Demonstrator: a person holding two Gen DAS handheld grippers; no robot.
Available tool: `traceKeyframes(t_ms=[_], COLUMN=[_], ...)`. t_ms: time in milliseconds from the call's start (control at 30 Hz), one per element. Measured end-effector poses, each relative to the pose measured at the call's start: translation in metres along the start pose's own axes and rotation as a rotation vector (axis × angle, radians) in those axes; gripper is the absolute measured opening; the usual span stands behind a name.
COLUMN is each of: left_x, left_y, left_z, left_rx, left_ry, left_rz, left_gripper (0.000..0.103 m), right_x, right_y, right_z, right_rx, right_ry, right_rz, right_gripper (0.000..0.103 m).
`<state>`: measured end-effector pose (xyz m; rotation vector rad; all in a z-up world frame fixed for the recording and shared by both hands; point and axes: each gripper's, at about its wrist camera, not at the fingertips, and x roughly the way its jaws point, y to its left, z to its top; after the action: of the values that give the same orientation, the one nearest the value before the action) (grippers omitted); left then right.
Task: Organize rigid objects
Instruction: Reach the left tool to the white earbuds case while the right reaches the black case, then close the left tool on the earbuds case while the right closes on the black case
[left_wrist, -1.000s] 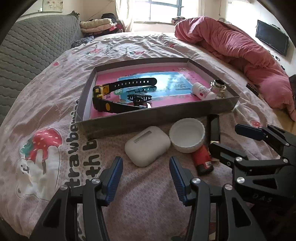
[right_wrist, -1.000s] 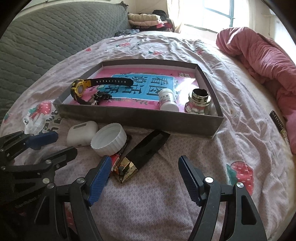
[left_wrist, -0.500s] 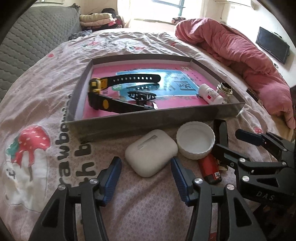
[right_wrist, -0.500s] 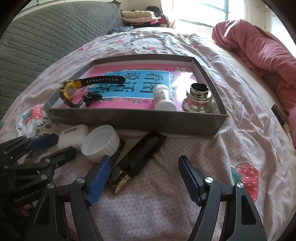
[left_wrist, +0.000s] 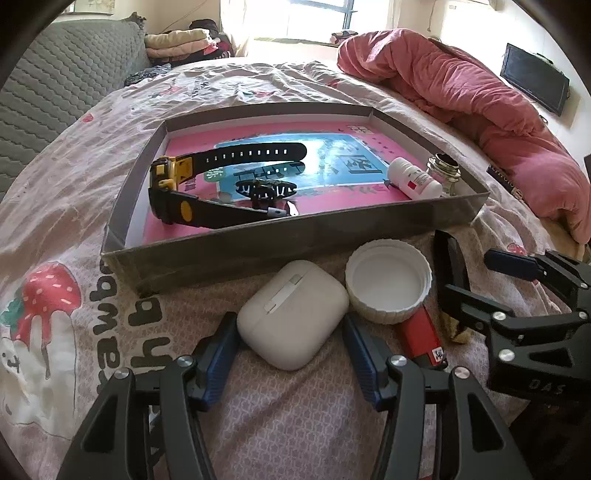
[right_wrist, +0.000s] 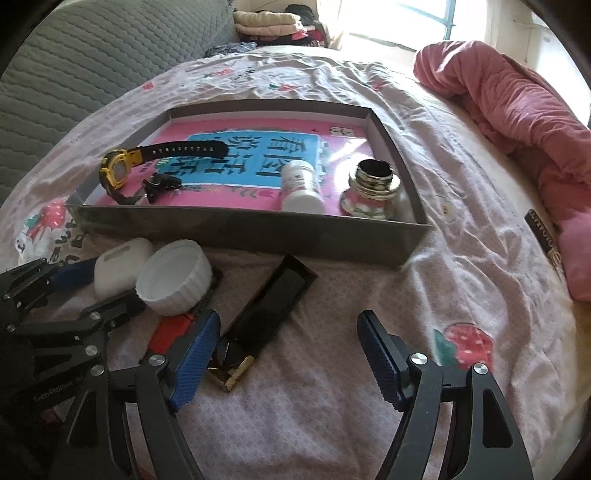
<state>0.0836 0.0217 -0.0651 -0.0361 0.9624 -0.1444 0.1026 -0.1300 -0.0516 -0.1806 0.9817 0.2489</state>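
A grey shallow box (left_wrist: 236, 254) (right_wrist: 236, 227) with a pink floor lies on the bed. It holds a black and yellow watch (left_wrist: 173, 177) (right_wrist: 116, 170), a white pill bottle (left_wrist: 413, 177) (right_wrist: 301, 184) and a glass jar (left_wrist: 445, 173) (right_wrist: 371, 186). In front lie a white earbuds case (left_wrist: 293, 314) (right_wrist: 120, 266), a white lid (left_wrist: 388, 280) (right_wrist: 173, 277), a red lighter (left_wrist: 421, 336) (right_wrist: 171, 330) and a black and gold pouch (right_wrist: 262, 317). My left gripper (left_wrist: 291, 343) is open, its fingers either side of the case. My right gripper (right_wrist: 288, 350) is open over the pouch.
A pink duvet (left_wrist: 461, 88) (right_wrist: 517, 103) is heaped at the right. A grey quilted sofa back (left_wrist: 44, 96) stands at the left. A small black clip (left_wrist: 264, 188) lies in the box. The strawberry-print sheet (left_wrist: 74, 295) covers the bed.
My left gripper has moved forward, so its open fingers now flank the earbuds case. My right gripper has moved forward and down toward the pouch.
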Motion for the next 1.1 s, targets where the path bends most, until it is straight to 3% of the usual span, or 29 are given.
traceKeyframes(t_ms=[233, 800, 1100], left_x=[0.004, 0.005, -0.001], left_y=[0.001, 0.0, -0.001], left_z=[0.004, 0.006, 0.002], left_rx=[-0.007, 0.017, 0.02], left_ry=[-0.007, 0.003, 0.016], left_rz=[-0.017, -0.018, -0.05], left_gripper=[0.06, 0.061, 0.06], right_x=[0.01, 0.011, 0.008], right_y=[0.002, -0.013, -0.013], right_z=[0.001, 0.004, 0.006], right_rx=[0.028, 0.055, 0.013], right_ry=[0.027, 0.036, 0.042], right_rz=[0.04, 0.008, -0.004], right_gripper=[0.077, 0.076, 0.051])
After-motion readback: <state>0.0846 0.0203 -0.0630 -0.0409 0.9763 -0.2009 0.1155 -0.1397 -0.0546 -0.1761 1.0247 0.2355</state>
